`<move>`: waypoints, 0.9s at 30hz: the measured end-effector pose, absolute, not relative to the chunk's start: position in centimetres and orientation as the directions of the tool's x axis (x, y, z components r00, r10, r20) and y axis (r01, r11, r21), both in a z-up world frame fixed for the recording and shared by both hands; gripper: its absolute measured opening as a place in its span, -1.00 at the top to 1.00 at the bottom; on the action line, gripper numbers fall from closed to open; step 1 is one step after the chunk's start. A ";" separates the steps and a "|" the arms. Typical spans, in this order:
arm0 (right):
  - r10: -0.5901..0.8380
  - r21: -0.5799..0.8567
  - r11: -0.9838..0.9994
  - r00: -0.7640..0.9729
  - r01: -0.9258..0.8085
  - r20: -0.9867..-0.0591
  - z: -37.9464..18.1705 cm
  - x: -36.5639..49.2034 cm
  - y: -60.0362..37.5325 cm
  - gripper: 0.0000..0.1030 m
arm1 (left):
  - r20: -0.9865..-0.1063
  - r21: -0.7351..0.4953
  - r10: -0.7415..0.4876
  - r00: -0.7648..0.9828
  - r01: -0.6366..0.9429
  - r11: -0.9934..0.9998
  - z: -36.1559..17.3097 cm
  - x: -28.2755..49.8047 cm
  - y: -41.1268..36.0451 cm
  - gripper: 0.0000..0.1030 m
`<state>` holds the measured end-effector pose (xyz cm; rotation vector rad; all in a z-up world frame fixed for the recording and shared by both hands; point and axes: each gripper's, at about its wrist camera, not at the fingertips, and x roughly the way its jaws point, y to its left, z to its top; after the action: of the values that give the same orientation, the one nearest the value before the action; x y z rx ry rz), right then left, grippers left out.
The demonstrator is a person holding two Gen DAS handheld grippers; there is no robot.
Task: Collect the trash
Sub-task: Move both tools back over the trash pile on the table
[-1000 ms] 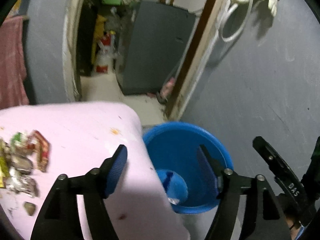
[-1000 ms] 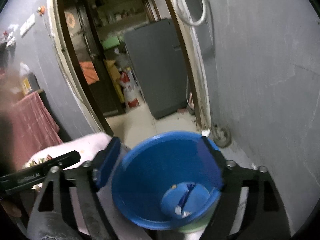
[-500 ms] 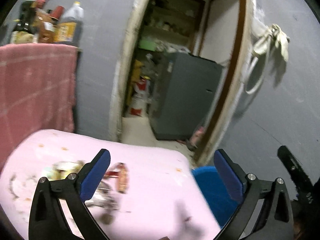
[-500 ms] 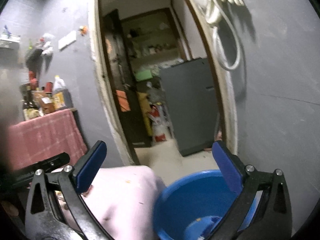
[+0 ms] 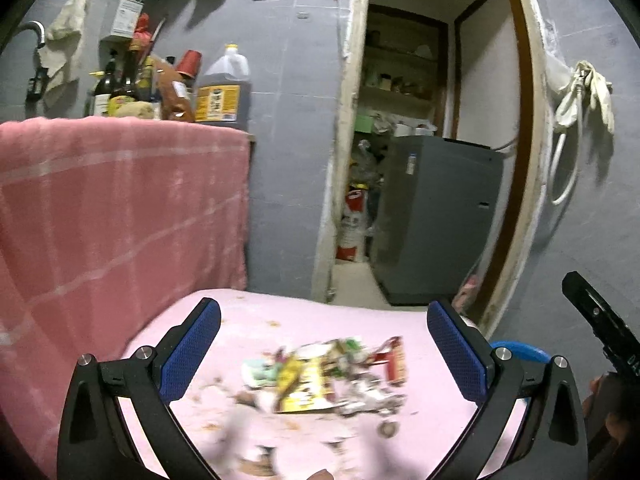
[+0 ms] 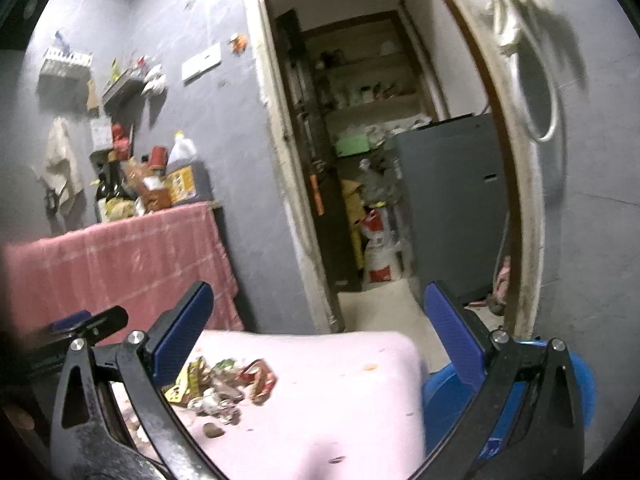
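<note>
A pile of trash wrappers [image 5: 332,376] lies on the pink table [image 5: 248,320]; it also shows in the right wrist view [image 6: 224,384] on the table's left part [image 6: 340,400]. My left gripper [image 5: 324,354] is open and empty, above and just before the pile. My right gripper [image 6: 316,344] is open and empty, over the table's right part. The blue bin [image 6: 444,404] stands on the floor at the table's right end; only its rim [image 5: 520,350] shows in the left wrist view.
A counter draped with a pink towel [image 5: 112,216] holds several bottles [image 5: 222,88] behind the table. An open doorway [image 5: 404,160] leads to a grey appliance [image 5: 436,220]. Crumbs dot the table. The other gripper's tip [image 5: 596,320] shows at the right.
Both grippers have swung up and left, away from the blue bin towards the table. The trash pile now lies between the left gripper's fingers in view. Both stay open.
</note>
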<state>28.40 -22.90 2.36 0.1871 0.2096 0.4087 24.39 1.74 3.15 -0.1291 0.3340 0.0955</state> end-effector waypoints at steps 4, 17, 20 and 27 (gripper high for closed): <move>0.454 0.201 0.887 0.864 -0.415 -0.219 1.4 28.7 -20.9 -1.00 | -0.351 -0.111 0.093 0.932 -0.139 0.984 2.1 23.8 3.6 -0.97; 0.537 0.201 0.839 0.711 -0.505 -0.454 -2.0 29.8 -17.2 -0.92 | -0.538 -0.077 0.072 0.840 -0.134 0.988 -2.8 24.0 6.8 -0.97; 0.539 0.200 0.834 0.679 -0.515 -0.499 -2.7 30.0 -16.5 -0.70 | -0.572 -0.088 0.050 0.818 -0.123 0.989 -3.4 24.5 7.1 -0.97; 0.558 0.224 0.809 0.592 -0.543 -0.582 -4.4 30.6 -15.3 -0.37 | -0.632 -0.129 -0.008 0.775 -0.095 0.987 -4.4 25.7 7.6 -0.95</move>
<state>30.60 -15.34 -4.37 0.0235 0.6852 0.6404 25.70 7.59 -4.44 -0.1572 0.6829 0.0477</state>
